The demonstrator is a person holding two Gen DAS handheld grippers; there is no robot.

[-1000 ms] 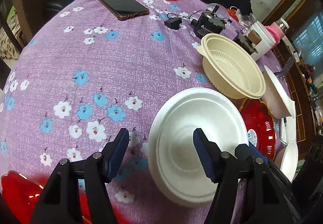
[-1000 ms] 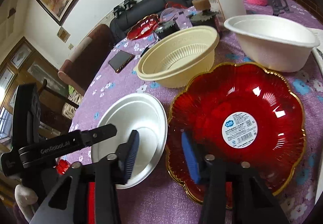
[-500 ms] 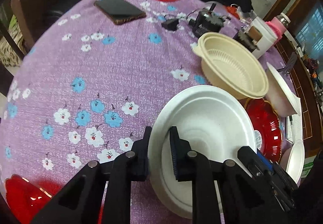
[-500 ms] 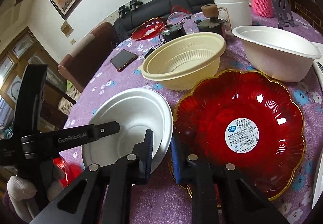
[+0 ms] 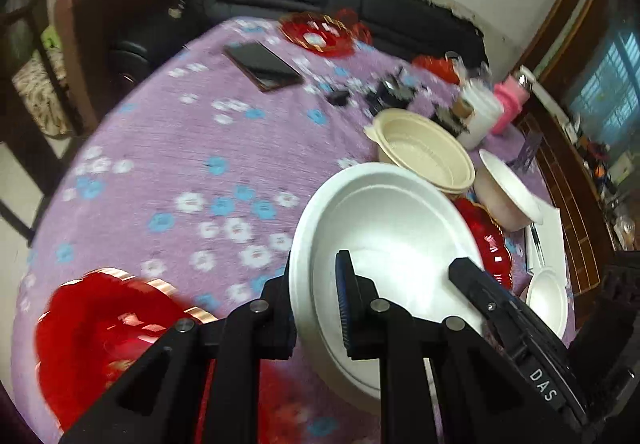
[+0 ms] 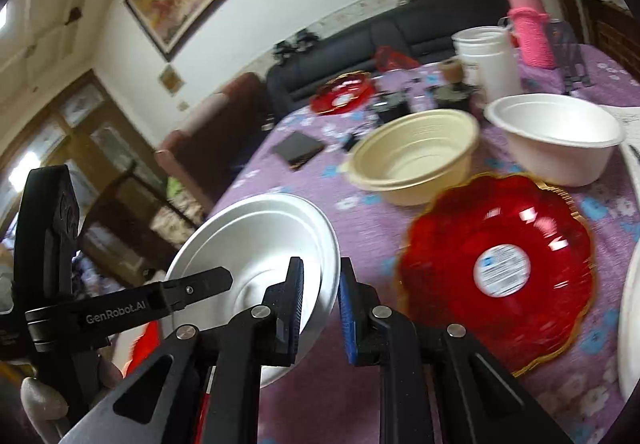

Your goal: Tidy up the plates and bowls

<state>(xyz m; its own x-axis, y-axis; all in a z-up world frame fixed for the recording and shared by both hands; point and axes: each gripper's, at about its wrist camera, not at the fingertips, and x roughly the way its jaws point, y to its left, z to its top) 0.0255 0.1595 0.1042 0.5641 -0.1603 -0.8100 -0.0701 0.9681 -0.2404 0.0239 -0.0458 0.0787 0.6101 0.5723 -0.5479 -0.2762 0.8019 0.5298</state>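
A white plate [image 5: 392, 232] is lifted off the purple flowered tablecloth [image 5: 168, 163], held from both sides. My left gripper [image 5: 316, 304] is shut on its left rim. My right gripper [image 6: 320, 300] is shut on its right rim; the plate [image 6: 256, 240] tilts between us. A red scalloped plate [image 6: 496, 264] lies on the cloth to the right. A cream bowl [image 6: 416, 155] and a white bowl [image 6: 556, 131] stand behind it. Another red plate [image 5: 104, 332] lies at the left near edge.
A phone [image 5: 262, 65] and a third red plate [image 5: 320, 33] lie at the far side. A white tub [image 6: 488, 55], a pink bottle [image 6: 528, 27] and small dark gadgets [image 5: 390, 93] stand at the back right. A small white dish [image 5: 548, 300] sits at the right edge.
Both grippers went from open to shut on the white plate's opposite rims, then raised it off the cloth. The views swung upward and are blurred by motion.
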